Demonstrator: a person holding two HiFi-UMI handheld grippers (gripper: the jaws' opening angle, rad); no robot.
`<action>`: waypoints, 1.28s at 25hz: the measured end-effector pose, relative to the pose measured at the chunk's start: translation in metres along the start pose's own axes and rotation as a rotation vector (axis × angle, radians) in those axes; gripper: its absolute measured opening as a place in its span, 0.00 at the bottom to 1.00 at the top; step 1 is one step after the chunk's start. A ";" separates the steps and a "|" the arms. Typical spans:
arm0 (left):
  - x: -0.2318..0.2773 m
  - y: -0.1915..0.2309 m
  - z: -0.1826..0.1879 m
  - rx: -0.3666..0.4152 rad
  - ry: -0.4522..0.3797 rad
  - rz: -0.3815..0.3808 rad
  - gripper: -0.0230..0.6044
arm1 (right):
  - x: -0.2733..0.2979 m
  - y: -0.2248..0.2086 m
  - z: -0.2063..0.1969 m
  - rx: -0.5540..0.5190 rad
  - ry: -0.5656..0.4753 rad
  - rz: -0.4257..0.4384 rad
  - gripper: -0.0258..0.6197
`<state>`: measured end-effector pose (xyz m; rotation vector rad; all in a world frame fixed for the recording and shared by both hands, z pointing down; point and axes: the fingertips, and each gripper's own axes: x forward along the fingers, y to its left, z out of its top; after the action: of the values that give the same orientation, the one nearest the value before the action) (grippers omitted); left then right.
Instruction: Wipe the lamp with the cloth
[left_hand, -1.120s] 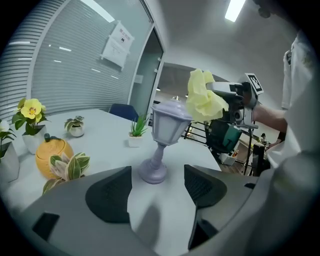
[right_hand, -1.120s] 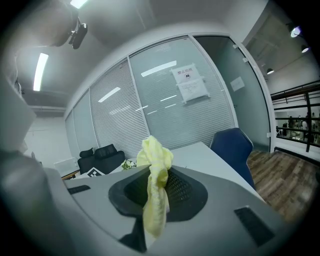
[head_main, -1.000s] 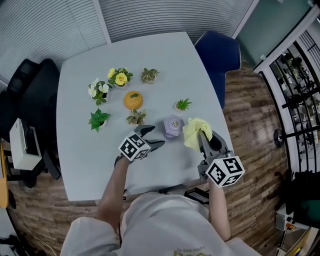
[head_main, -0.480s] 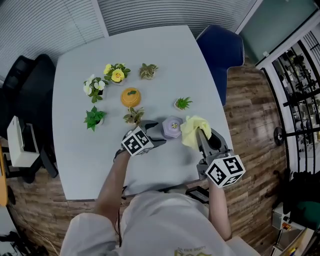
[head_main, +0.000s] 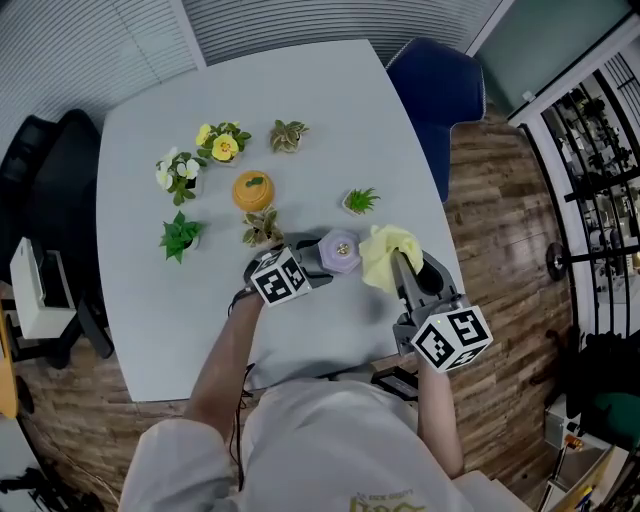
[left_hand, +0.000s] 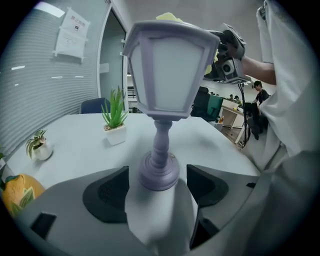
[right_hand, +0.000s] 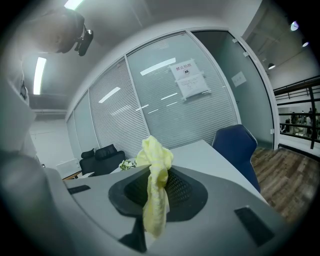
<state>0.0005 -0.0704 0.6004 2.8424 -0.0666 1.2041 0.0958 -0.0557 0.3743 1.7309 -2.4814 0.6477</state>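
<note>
Currently: the bracing step, wiping not yet begun, by my reading.

Left gripper (head_main: 308, 258): jaws spread wide, having just been opening. The lamp (left_hand: 169, 70) stands upright on the table (head_main: 330, 110), and its round foot sits in the mouth between the two jaws. A clear gap shows on either side of the foot, so neither pad presses it. The stem rises from the middle of the gap and the lantern head stands high above the jaws. A small potted plant (left_hand: 115, 122) sits beyond the jaws, to the left of the stem and well apart from it.

Right gripper (right_hand: 159, 197): jaws clamped together on the cloth (right_hand: 157, 152). A yellow tuft stands up above the jaws and a tail hangs down below them. From the head view, the tuft is just beside the lantern head on its right side. Whether it touches, I cannot tell.

Judgement on the next move: the left jaws need to close on the foot or the lower stem, squarely, so the lamp does not tip or skid. Once it is held, the right jaws can carry the tuft across onto the lantern panels and rub. The lamp looks top-heavy on a narrow stem, so a sideways push before the left jaws grip could topple it.
</note>
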 end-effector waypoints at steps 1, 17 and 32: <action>0.002 0.000 0.000 0.005 0.003 -0.003 0.57 | 0.000 0.000 0.000 0.000 -0.001 0.001 0.14; 0.016 -0.002 -0.003 0.025 0.004 0.043 0.57 | 0.003 0.006 0.003 -0.008 -0.007 0.018 0.14; 0.016 -0.001 -0.002 0.042 -0.017 0.055 0.56 | 0.011 0.012 0.007 0.002 -0.020 0.044 0.14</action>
<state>0.0099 -0.0696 0.6132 2.9053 -0.1227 1.2058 0.0817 -0.0650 0.3668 1.6961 -2.5392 0.6392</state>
